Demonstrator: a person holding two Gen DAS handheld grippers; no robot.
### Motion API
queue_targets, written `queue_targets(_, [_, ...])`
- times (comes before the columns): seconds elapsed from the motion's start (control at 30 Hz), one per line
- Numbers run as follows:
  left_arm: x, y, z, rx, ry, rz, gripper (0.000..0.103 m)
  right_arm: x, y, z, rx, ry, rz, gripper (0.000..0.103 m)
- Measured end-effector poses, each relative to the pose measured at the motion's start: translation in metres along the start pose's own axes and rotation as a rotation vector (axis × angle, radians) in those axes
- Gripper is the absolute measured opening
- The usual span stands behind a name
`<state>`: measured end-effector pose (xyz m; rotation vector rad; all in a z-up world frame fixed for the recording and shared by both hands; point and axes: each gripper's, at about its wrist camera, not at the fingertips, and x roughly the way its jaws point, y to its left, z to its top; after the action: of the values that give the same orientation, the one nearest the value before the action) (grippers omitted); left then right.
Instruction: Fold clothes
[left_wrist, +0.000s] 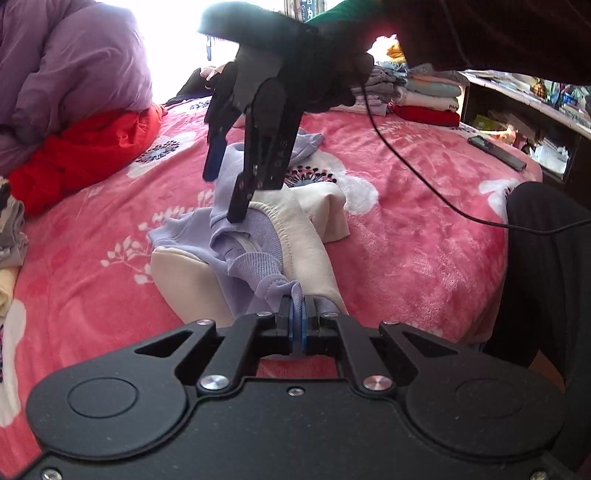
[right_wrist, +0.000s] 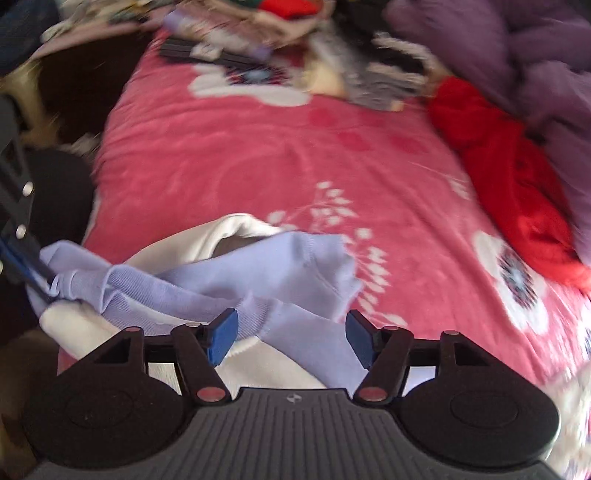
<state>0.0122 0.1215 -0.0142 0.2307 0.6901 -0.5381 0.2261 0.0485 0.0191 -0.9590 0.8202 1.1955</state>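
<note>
Pink floral blanket (left_wrist: 424, 240) spread beneath both grippers; left gripper (left_wrist: 297, 314) pinches the lilac-cream garment (left_wrist: 236, 254), right gripper (right_wrist: 291, 341) spread wide above it; folded stack (left_wrist: 428, 96) beyond.

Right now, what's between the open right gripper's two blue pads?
The lilac-and-cream sweatshirt: a lilac fold runs through the gap of the right gripper, not yet clamped. That shows in the right wrist view. The left gripper pinches a lilac cuff.

One lilac-and-cream garment (left_wrist: 258, 240), two tools (left_wrist: 297, 314) (right_wrist: 291, 341), one red garment (left_wrist: 85, 155), one purple duvet (left_wrist: 74, 62).
</note>
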Motion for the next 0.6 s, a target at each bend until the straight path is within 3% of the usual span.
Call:
queue_targets(0.2, [0.004,0.009,-0.008,-0.038,0.000,-0.028,0.001,0.055,-0.010,0.017,-0.044,0.191,0.214,0.068])
queue_targets(0.3, [0.008,0.015,-0.011,-0.055,0.007,-0.039,0.001,0.072,-0.015,0.020,-0.023,0.188,0.250,0.077])
queue_targets(0.4, [0.008,0.018,-0.010,-0.065,0.010,-0.039,0.001,0.079,-0.013,0.018,-0.014,0.182,0.272,0.078])
queue_targets(0.47, [0.008,0.019,-0.010,-0.068,0.010,-0.031,0.001,0.078,-0.013,0.015,0.007,0.179,0.305,0.065])
queue_targets(0.5, [0.008,0.020,-0.009,-0.072,0.011,-0.027,0.001,0.075,-0.012,0.014,0.014,0.167,0.309,0.053])
queue_targets(0.57, [0.006,0.020,-0.007,-0.090,0.008,-0.012,0.001,0.063,-0.007,0.011,-0.001,0.127,0.270,0.035])
queue_targets(0.6, [0.005,0.019,-0.005,-0.092,0.004,0.001,0.001,0.055,-0.004,0.009,-0.015,0.101,0.229,0.020])
